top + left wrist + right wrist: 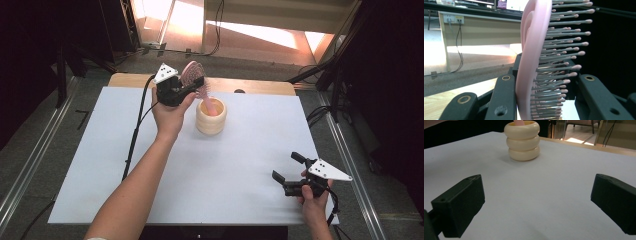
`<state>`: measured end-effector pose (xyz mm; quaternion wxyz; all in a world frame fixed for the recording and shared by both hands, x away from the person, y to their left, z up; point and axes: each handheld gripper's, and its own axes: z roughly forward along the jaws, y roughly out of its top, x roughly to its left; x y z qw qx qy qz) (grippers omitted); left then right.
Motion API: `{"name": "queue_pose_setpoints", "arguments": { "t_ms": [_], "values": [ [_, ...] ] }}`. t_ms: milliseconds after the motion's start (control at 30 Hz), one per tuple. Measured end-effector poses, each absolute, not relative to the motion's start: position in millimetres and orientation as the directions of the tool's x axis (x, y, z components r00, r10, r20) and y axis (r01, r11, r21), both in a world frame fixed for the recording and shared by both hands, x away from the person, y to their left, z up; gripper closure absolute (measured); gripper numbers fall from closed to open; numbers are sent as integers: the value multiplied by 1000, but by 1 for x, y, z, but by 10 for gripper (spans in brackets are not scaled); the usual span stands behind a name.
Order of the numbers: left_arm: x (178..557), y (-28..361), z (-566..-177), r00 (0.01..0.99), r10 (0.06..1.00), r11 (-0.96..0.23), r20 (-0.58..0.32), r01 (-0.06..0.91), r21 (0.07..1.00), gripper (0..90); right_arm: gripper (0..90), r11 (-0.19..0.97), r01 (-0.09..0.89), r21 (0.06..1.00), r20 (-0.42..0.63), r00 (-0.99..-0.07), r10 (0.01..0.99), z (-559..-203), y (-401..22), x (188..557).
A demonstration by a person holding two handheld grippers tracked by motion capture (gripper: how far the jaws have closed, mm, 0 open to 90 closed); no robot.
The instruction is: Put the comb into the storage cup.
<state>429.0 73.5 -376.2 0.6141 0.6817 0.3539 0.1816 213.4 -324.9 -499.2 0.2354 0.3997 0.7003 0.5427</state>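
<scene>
A pink hairbrush [194, 79] with grey bristles [559, 62] stands with its handle down inside a cream ribbed cup [210, 117] near the table's far middle. My left gripper [192, 86] is shut on the brush head, one jaw on its pink back [530, 62] and the other against the bristle tips. The cup [523, 141] also shows in the right gripper view, the pink handle [519, 122] poking from its mouth. My right gripper [287, 167] rests low at the near right of the white table, open, nothing between its jaws [536, 202].
A white sheet [200, 165] covers the wooden table [250, 86], whose far edge is bare wood. Cables trail from both grippers. Metal rails run along both sides of the table, and the floor beyond is brightly lit.
</scene>
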Motion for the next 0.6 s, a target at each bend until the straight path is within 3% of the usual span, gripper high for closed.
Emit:
{"name": "queue_pose_setpoints", "arguments": {
  "t_ms": [600],
  "values": [
    [430, 65, -399, 681, 710, -34, -180, 287, 957, 655, 0, 92, 304, 948, 103, -569, 816, -499, -325, 213]
  ]
}}
